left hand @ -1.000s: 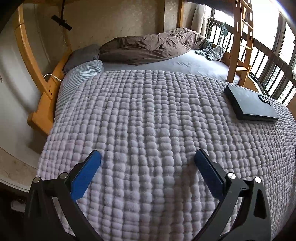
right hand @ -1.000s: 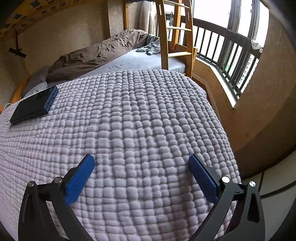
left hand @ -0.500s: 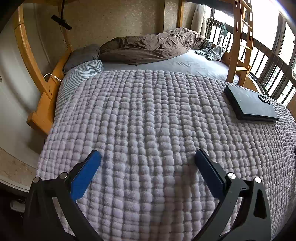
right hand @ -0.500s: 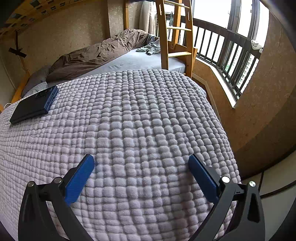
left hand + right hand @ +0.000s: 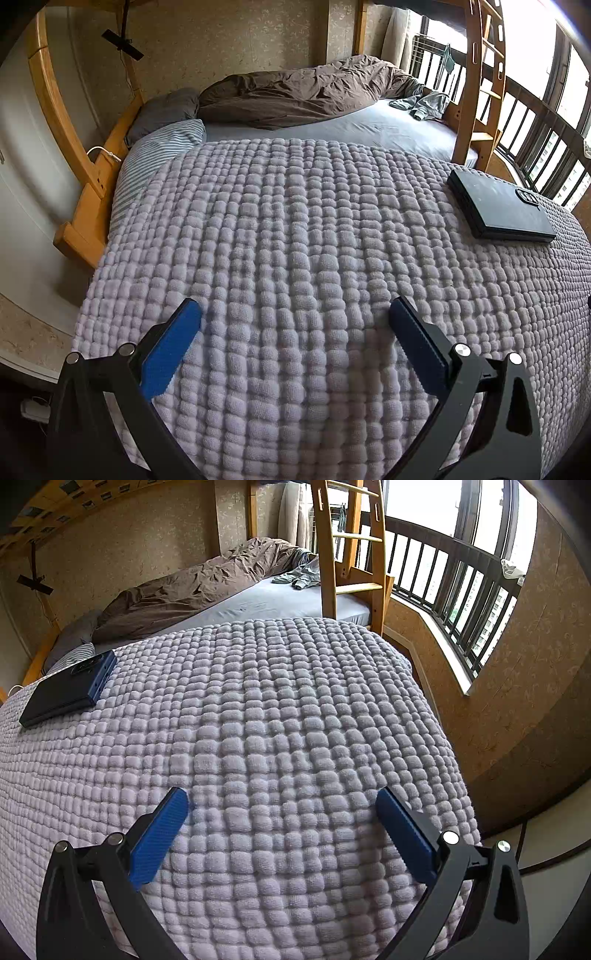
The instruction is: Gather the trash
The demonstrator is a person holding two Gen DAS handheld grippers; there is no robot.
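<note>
My left gripper [image 5: 294, 314] has its jaws spread wide with nothing between them, the blue pads hanging just above the lavender bubble-textured blanket [image 5: 303, 240]. My right gripper [image 5: 282, 803] is the same: jaws apart, empty, over that blanket [image 5: 266, 720] near its foot-end corner.

I can find no trash in either view, so I cannot say where it lies. The only loose object on the blanket is a flat black rectangular box [image 5: 498, 205], lying well ahead and to the right of my left gripper; in the right wrist view it sits far off to the left [image 5: 68, 694], with a blue side edge showing.

Past the blanket I see a striped grey-and-white pillow [image 5: 162, 147], then a crumpled brown duvet [image 5: 303, 92] along the wall on a pale grey sheet [image 5: 369, 129]. A light wooden ladder [image 5: 351, 554] stands at the bed's window side, next to a dark railing [image 5: 461, 590] in front of the windows.
</note>
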